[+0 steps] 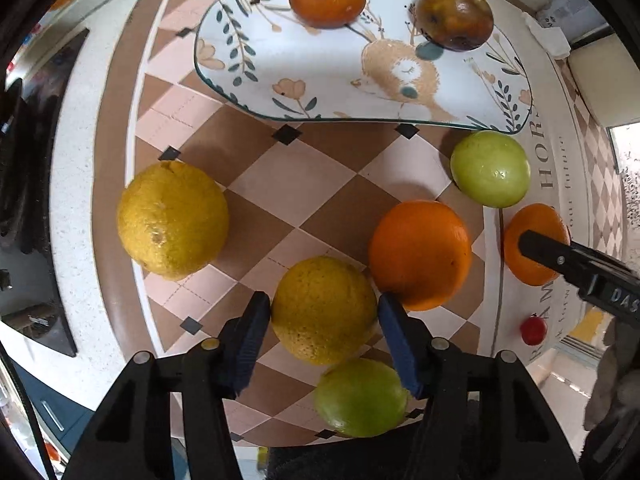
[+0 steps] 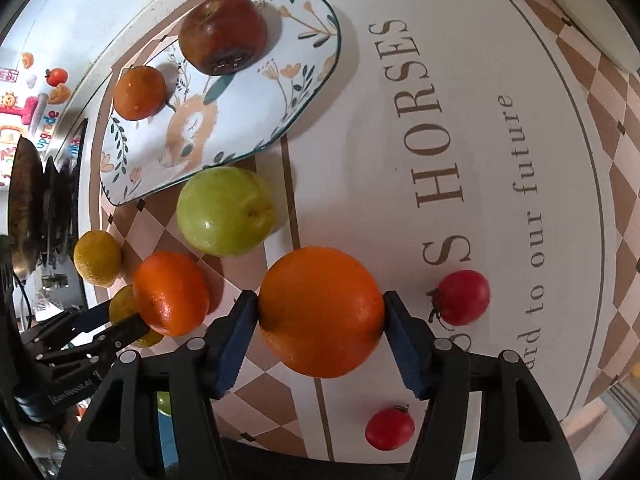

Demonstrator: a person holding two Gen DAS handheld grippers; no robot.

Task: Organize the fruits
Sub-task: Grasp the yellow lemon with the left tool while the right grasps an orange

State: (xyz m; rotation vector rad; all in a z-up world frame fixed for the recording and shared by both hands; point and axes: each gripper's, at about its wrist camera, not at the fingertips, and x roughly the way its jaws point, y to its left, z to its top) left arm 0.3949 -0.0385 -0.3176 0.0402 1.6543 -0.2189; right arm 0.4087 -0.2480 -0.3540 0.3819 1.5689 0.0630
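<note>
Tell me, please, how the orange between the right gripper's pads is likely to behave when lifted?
The orange looks round and firm, so it should hold shape under the right gripper. Its glossy curved skin meets the pads at narrow spots, so it might pivot or slip, and roll if released.

Orange, yellow, green fruit on a brown-and-pink checked mat — white plate, leaf-patterned.

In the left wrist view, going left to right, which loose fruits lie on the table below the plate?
Big yellow citrus → yellow citrus between the left tool's pads → large orange → green apple → orange under the right tool.
</note>
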